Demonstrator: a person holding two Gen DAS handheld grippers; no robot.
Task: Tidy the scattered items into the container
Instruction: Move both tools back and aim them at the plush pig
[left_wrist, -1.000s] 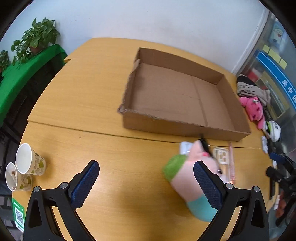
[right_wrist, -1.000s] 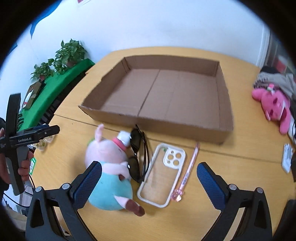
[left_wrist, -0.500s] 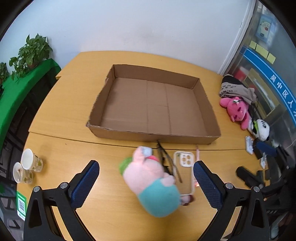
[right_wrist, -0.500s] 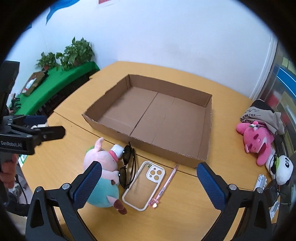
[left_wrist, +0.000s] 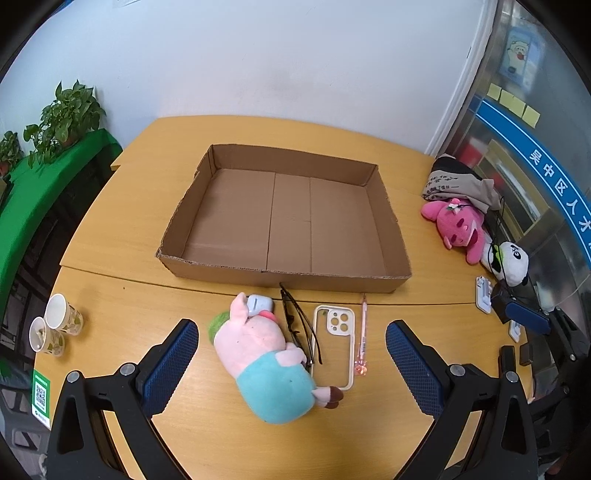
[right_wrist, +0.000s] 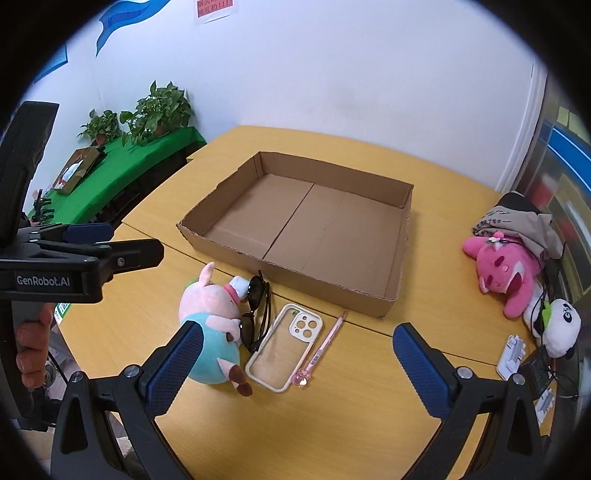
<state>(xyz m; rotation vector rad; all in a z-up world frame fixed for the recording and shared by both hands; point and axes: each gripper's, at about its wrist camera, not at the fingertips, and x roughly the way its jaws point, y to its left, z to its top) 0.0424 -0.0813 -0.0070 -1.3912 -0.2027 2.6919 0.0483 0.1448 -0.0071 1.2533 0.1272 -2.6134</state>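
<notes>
L gripper (left_wrist: 288, 363) & R gripper (right_wrist: 295, 363) above pig plush (left_wrist: 264, 363), both wide open (empty).

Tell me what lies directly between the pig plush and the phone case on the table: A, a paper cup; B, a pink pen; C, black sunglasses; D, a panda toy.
C: the black sunglasses lie between the pig plush and the phone case, while the pink pen is on the case's far side.
</notes>
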